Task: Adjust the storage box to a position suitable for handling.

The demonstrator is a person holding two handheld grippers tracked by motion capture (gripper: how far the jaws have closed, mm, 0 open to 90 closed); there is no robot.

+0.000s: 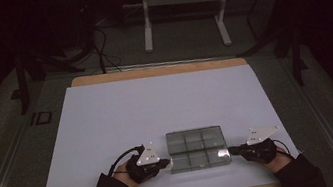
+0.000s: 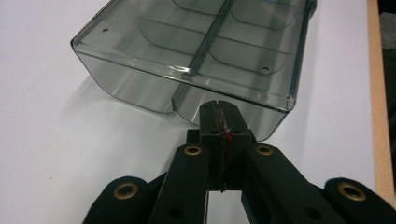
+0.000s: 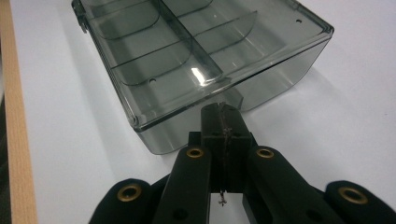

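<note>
High view: your smoked clear compartment box (image 1: 197, 148) lies on the white worktop (image 1: 109, 128) near its front edge, between your left claw (image 1: 164, 162) and right claw (image 1: 233, 150); left gripper view: your left claw (image 2: 218, 106) is clenched, its tip at the box (image 2: 196, 60) end wall; right gripper view: your right claw (image 3: 219, 110) is clenched on nothing, just beside the box (image 3: 196, 65) wall

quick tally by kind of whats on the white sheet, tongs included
clear smoky compartment box: 1
tongs: 2, left tongs and right tongs, each shut at an end of the box
total: 3
</note>
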